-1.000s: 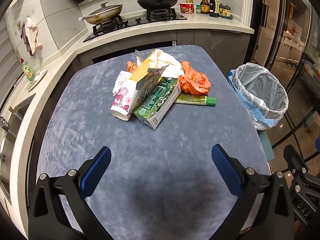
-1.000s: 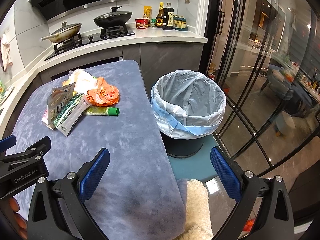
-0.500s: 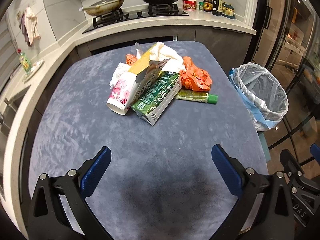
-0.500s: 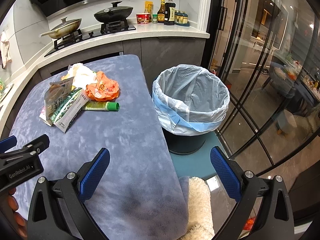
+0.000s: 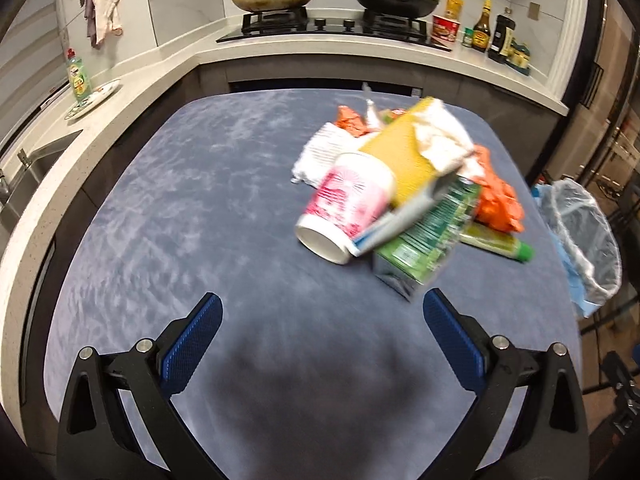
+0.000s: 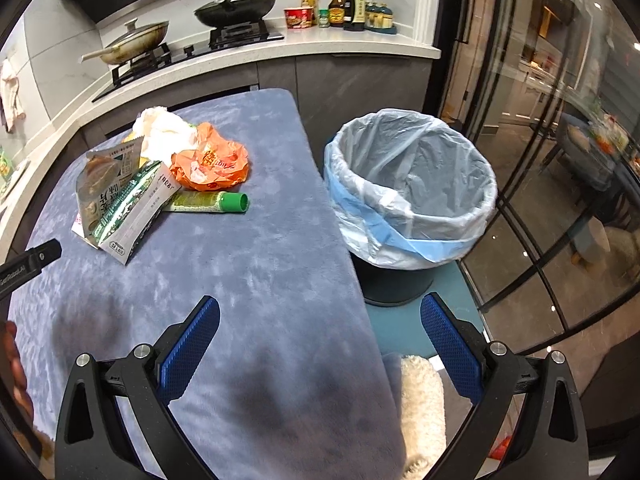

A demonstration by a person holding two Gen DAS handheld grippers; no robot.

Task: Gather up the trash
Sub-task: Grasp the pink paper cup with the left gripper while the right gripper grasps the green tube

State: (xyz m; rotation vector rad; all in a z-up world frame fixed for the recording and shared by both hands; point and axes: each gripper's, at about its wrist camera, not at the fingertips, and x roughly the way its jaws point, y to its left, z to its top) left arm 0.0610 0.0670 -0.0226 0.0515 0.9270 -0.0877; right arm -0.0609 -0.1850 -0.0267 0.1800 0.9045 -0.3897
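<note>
Left tongs [image 5: 322, 320] and right tongs [image 6: 320, 322], both wide and empty, above the blue surface [image 6: 260, 264]; trash pile [image 5: 400, 196] far; lined bin [image 6: 412, 184] right.

Pink paper cup [image 5: 349, 204] on its side, green carton [image 5: 430, 235], orange wrapper [image 6: 210, 162], heaped together

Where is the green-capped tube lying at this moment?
The green-capped tube lies flat on the blue table, at the pile's right edge, just in front of the orange wrapper, cap toward the lined trash bin.
</note>
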